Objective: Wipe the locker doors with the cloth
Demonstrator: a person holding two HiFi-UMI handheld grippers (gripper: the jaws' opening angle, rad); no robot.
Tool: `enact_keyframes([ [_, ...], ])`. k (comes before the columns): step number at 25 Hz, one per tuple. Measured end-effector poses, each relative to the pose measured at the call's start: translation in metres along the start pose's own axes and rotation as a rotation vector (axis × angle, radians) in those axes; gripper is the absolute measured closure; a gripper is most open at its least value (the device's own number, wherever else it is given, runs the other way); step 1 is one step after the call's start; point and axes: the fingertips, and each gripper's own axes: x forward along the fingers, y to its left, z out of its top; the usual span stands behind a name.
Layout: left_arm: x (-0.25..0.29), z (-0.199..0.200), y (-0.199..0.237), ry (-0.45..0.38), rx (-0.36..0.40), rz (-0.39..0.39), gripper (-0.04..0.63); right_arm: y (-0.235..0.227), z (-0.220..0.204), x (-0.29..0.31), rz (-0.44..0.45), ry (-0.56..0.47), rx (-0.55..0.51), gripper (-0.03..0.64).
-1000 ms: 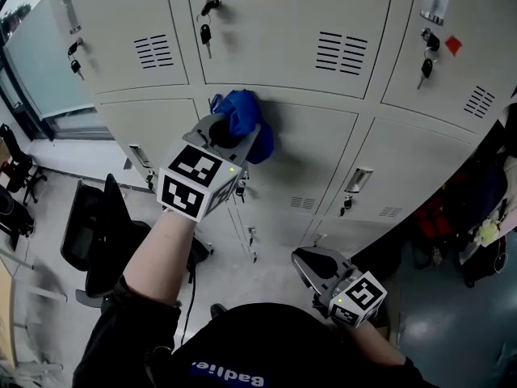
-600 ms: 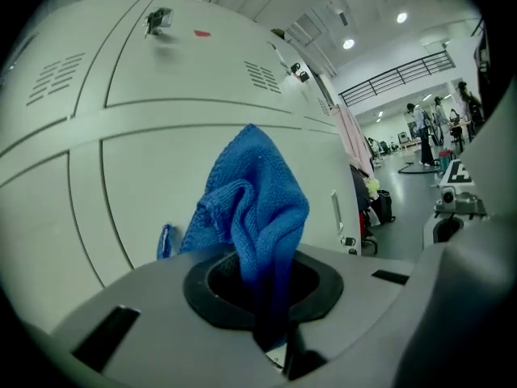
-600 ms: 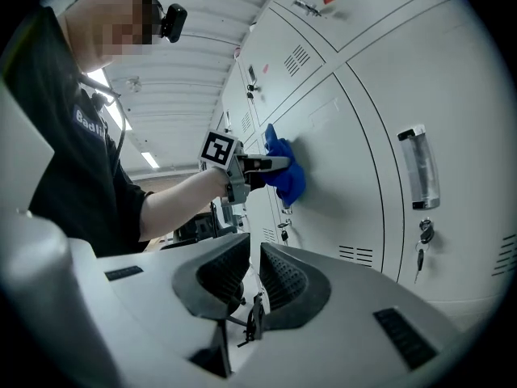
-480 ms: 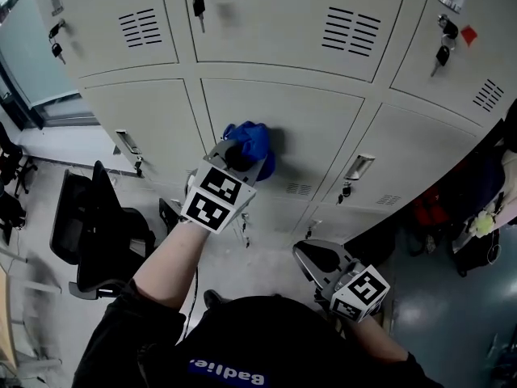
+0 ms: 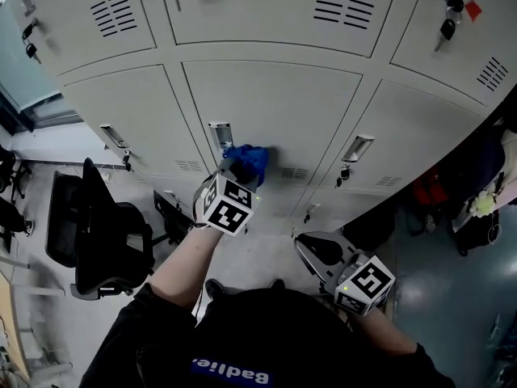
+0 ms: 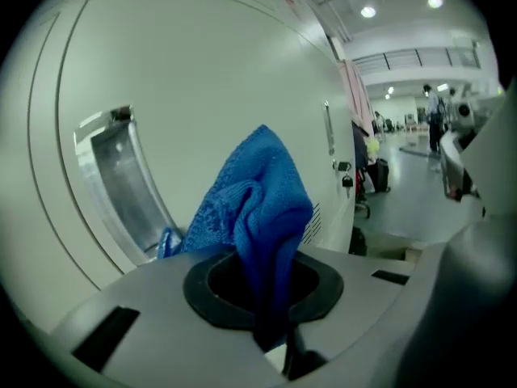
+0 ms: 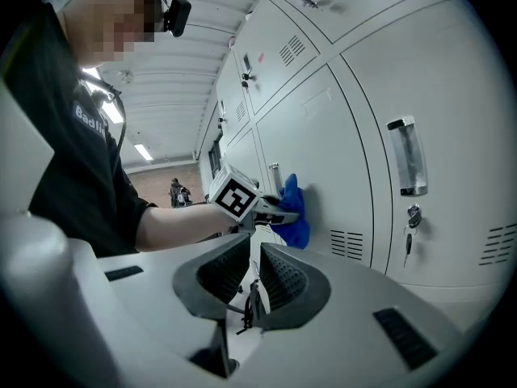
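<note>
Grey steel locker door (image 5: 275, 111), lower row; dark chair (image 5: 97, 233) on the floor to your left. Your left gripper (image 5: 236, 168) clamps the blue cloth (image 5: 248, 158), just beside the handle (image 6: 121, 186). Only the right gripper view shows cloth touching panel side-on. Right gripper (image 5: 305, 245): jaws nearly together, empty

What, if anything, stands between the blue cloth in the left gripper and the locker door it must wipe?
Nothing visible. The left gripper is shut on the cloth, which appears to be against the locker door already, beside its recessed handle. No other object lies between them.
</note>
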Motion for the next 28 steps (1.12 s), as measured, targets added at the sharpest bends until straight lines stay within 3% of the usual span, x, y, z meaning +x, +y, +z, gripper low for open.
enact_keyframes([
  [3, 0.004, -0.005, -0.001, 0.014, 0.07, 0.052, 0.54, -0.002, -0.004, -0.002, -0.006, 0.01, 0.005, 0.578],
  [7, 0.007, -0.007, -0.008, 0.035, 0.089, 0.045, 0.54, -0.002, -0.007, -0.004, -0.011, 0.011, 0.011, 0.577],
  [22, 0.042, -0.064, -0.029, 0.138, -0.056, -0.032, 0.54, -0.006, -0.012, -0.019, -0.04, 0.03, 0.03, 0.577],
  [28, 0.036, -0.079, -0.05, 0.172, -0.082, -0.106, 0.54, -0.006, -0.013, -0.023, -0.045, 0.007, 0.044, 0.577],
])
